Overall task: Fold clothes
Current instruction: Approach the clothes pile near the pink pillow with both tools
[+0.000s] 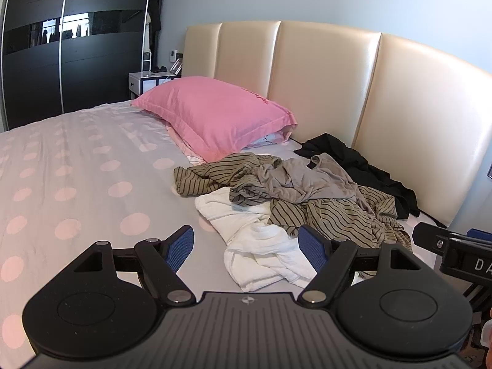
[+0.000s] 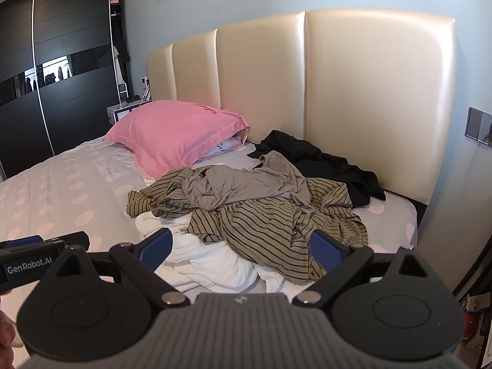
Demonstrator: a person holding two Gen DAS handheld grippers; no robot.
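Observation:
A heap of clothes lies on the bed near the headboard. It holds an olive striped garment (image 1: pixel 332 212) (image 2: pixel 264 224), a plain grey top (image 1: pixel 310 178) (image 2: pixel 246 184), a white garment (image 1: pixel 258 246) (image 2: pixel 212 264) at the front and a black garment (image 1: pixel 363 160) (image 2: pixel 319 160) at the back. My left gripper (image 1: pixel 246 246) hangs open just short of the white garment, holding nothing. My right gripper (image 2: pixel 243 249) is open above the near edge of the striped and white pieces, also holding nothing. Each gripper's body shows at the edge of the other's view.
A pink pillow (image 1: pixel 215 113) (image 2: pixel 178 132) rests left of the heap against the cream padded headboard (image 1: pixel 323 77) (image 2: pixel 369 92). The polka-dot bedsheet (image 1: pixel 77 169) (image 2: pixel 61 193) stretches to the left. A dark wardrobe (image 1: pixel 61 46) and a white nightstand (image 1: pixel 147 83) stand beyond.

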